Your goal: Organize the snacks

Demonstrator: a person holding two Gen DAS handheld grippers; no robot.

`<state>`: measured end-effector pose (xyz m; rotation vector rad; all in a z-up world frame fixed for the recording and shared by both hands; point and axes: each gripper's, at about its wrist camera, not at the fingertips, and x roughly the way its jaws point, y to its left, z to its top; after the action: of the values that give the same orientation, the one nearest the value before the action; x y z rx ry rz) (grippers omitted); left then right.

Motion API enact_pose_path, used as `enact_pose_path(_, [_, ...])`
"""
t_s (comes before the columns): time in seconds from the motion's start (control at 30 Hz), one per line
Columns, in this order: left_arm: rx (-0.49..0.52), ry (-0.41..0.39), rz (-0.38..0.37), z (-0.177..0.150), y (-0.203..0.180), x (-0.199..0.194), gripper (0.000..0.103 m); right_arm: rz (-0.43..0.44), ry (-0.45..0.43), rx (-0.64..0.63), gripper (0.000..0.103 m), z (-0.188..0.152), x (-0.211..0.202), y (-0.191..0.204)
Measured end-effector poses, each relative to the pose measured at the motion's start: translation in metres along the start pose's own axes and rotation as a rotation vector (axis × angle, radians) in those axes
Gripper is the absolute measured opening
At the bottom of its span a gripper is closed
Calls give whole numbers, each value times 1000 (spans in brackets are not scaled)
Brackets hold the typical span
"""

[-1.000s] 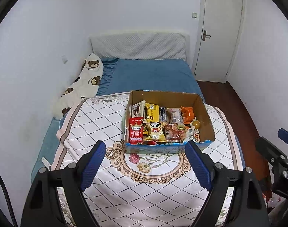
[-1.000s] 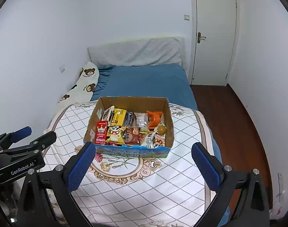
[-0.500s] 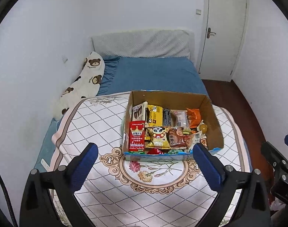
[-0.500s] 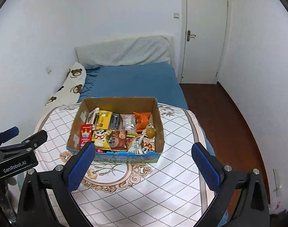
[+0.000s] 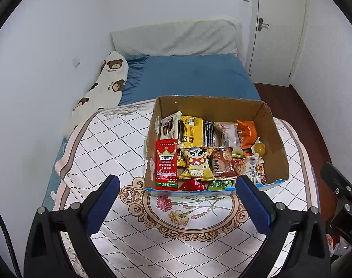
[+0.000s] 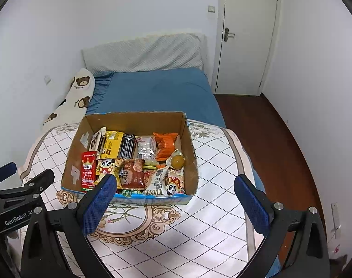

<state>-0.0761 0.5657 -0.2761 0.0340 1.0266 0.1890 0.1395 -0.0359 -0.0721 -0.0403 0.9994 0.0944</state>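
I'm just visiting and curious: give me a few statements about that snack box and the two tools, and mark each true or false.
1. The cardboard box sits on a patterned quilt. True.
2. The left tool is clamped on a snack. False: its jaws are wide open with nothing between them.
3. A red packet stands at the box's left end. True.
4. The box is empty. False: it is packed with snack packets.
5. The right tool is open and holds nothing. True.
6. The door stands wide open. False: it is closed.
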Motion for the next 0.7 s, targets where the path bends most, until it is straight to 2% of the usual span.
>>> enact_pose_path(0.23, [1,22,3,0,-1,13,102,5,34,4,103,-1,20,0])
enact_pose_path(0.7, [-4,31,-12,0,-1,16,102,45,70,16,103,-2,29,-2])
